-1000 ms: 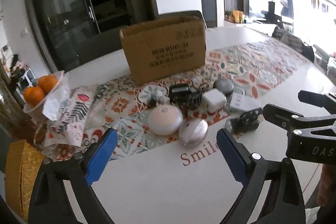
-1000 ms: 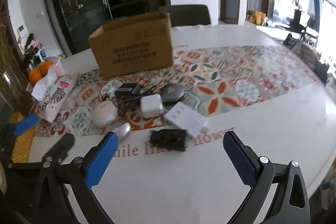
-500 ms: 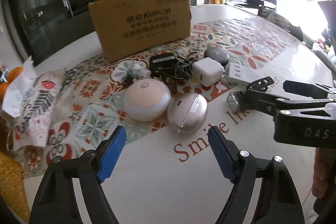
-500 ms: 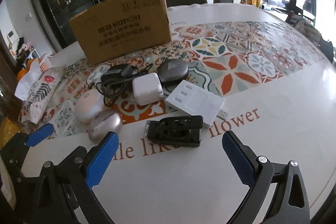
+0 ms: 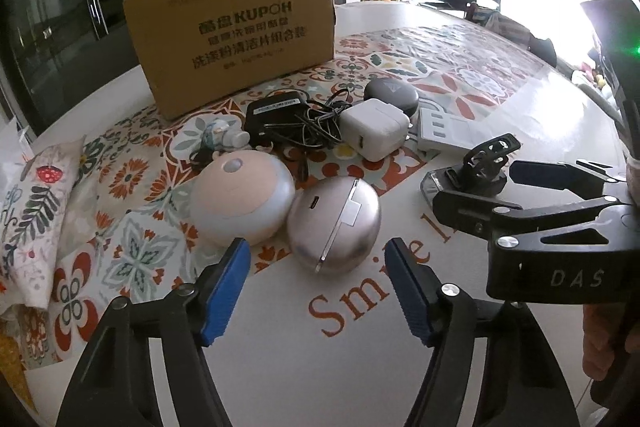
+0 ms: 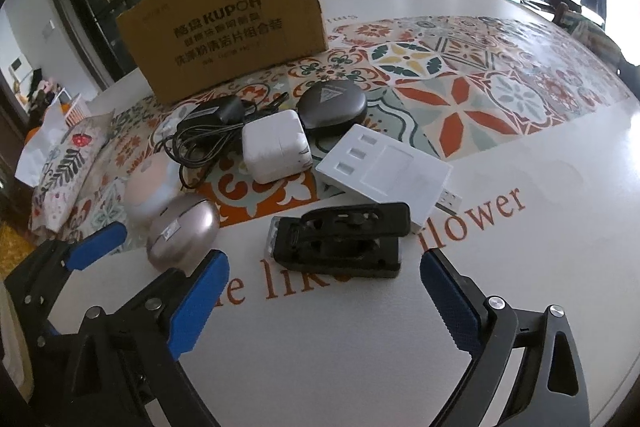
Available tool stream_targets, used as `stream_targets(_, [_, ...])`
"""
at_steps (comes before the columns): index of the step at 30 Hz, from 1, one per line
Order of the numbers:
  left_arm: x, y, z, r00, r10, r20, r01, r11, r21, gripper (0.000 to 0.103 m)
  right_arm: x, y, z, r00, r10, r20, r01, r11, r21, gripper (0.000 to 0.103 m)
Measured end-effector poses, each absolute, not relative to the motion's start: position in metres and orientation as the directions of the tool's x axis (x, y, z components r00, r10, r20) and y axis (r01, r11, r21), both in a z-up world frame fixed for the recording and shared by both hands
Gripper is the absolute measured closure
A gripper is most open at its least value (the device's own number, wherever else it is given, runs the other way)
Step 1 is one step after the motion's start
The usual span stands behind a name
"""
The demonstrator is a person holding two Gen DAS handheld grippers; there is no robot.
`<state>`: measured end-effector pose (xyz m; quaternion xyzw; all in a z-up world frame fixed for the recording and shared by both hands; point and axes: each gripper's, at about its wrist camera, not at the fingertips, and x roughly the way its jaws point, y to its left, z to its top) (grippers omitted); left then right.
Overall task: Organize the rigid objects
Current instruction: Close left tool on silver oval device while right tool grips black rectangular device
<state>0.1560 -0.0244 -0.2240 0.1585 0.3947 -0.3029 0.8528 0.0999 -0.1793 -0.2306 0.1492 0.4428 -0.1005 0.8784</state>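
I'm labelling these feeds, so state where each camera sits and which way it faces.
Left wrist: on the left gripper, facing the silver case between its open blue fingers; right gripper at right.
Right wrist: on the right gripper, facing the black clip mount; left gripper at left.
Shared: cardboard box, white charger.

So here's the pile in front of me: a metallic rose-gold dome gadget (image 5: 333,225) sits right beside a peach-and-white round one (image 5: 243,197), practically touching. Behind them there's a black adapter (image 5: 276,115) with its cable all tangled, a white cube charger (image 5: 375,133), a dark round case (image 5: 391,95) and a flat white hub (image 6: 386,173). A black clip mount (image 6: 340,241) lies flat on the bare white part. The cardboard box (image 5: 232,31) stands upright at the back.
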Motion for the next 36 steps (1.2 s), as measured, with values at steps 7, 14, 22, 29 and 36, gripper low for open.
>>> stream_targets(7, [0.162, -0.028, -0.232, 0.471, -0.419, -0.777, 0.656, 0.755, -0.009, 0.041, 0.107, -0.182, -0.235, 0.584, -0.043, -0.811, 0.316, 0.932, 0.179, 0.012])
stream_targets(14, [0.165, -0.033, -0.237, 0.461, -0.429, -0.776, 0.676, 0.737, -0.006, 0.041, 0.113, -0.182, -0.241, 0.575, -0.044, -0.817, 0.305, 0.938, 0.165, 0.014])
stream_targets(22, [0.169, -0.039, -0.238, 0.463, -0.433, -0.774, 0.686, 0.727, 0.004, 0.041, 0.116, -0.180, -0.242, 0.576, -0.072, -0.815, 0.287, 0.950, 0.119, 0.019])
stream_targets(29, [0.170, -0.049, -0.239, 0.464, -0.438, -0.770, 0.703, 0.711, 0.020, 0.041, 0.115, -0.186, -0.242, 0.579, -0.085, -0.811, 0.289, 0.952, 0.107, 0.025])
stream_targets(36, [0.175, -0.059, -0.240, 0.450, -0.442, -0.776, 0.715, 0.699, 0.017, 0.042, 0.115, -0.192, -0.243, 0.580, -0.090, -0.810, 0.289, 0.952, 0.101, 0.027])
